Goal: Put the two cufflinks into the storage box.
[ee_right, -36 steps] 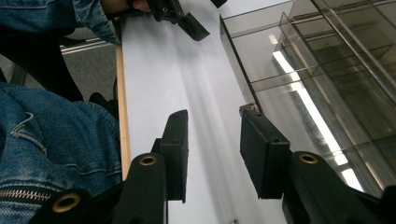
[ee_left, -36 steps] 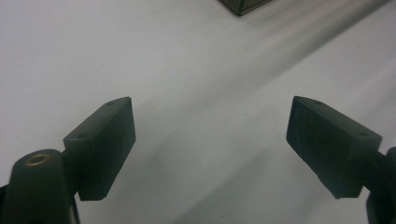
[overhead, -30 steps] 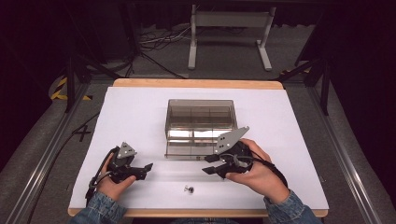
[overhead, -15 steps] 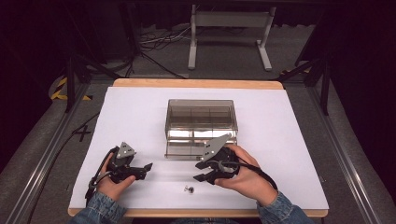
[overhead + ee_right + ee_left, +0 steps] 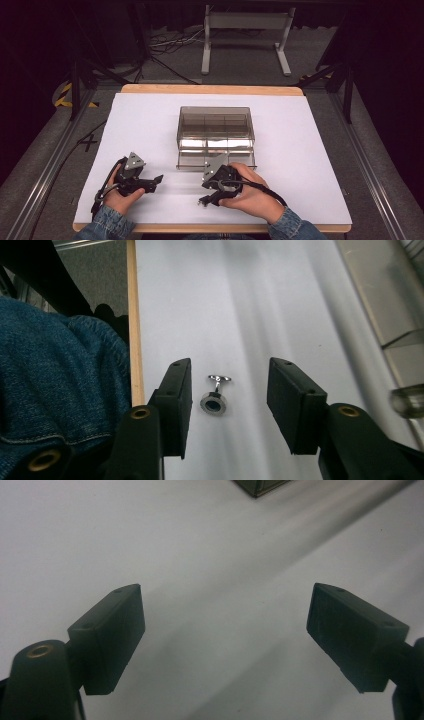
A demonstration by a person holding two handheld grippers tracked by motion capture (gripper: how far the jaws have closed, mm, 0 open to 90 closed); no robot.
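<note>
The right gripper [image 5: 227, 405] has just been opening its jaws to straddle the small silver metal cufflink [image 5: 215, 399] lying between them untouched, while the left gripper [image 5: 225, 635] waits spread over the bare white tabletop [image 5: 210, 555].

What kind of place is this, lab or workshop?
Probably a lab recording bench, not a home: a white-covered table with a wooden edge, a lone clear plastic drawer box on it, dark surroundings with loose black cables on the grey floor, and metal rails alongside.
</note>
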